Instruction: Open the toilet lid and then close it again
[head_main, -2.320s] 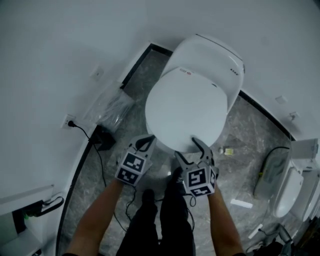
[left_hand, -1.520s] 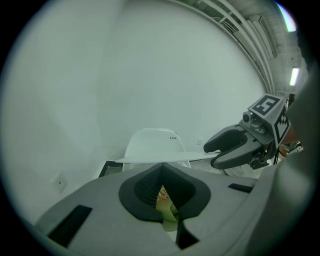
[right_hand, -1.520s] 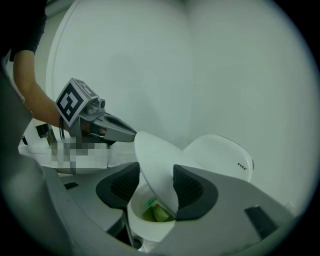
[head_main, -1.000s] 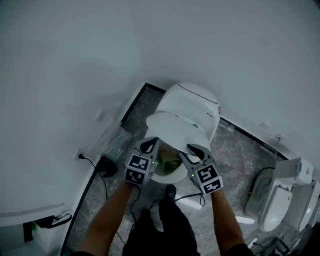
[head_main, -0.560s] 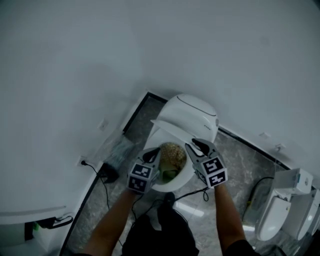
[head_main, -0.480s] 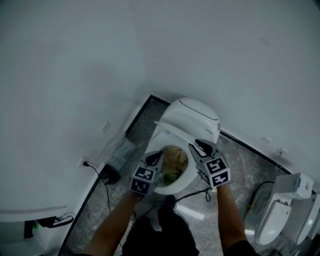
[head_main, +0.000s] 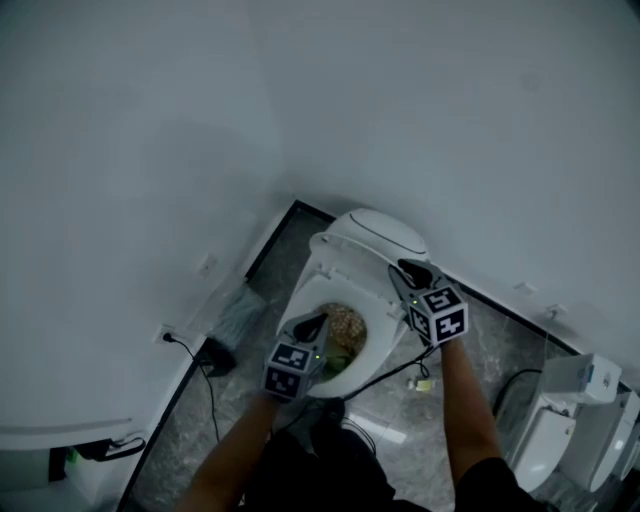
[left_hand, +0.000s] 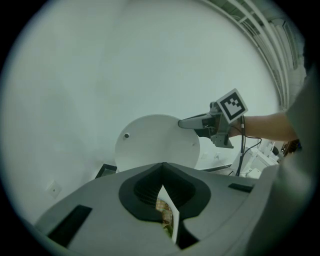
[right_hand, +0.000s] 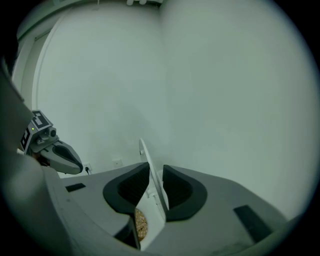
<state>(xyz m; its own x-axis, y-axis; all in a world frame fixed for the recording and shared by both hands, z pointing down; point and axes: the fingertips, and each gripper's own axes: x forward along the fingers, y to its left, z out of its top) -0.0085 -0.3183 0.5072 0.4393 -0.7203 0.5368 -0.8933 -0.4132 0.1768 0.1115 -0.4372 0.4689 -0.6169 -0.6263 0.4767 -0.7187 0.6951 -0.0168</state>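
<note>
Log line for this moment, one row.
toilet lid: raised, near upright | right gripper: jaws just been closing, lid edge between | left gripper: off lid

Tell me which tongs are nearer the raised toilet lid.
Right. The right tongs, whose jaws have just been closing, grip the edge of the lid between them. The left tongs hang over the seat, apart from the lid.

Lid (head_main: 350, 268) upright — behind bowl (head_main: 378, 335)
</note>
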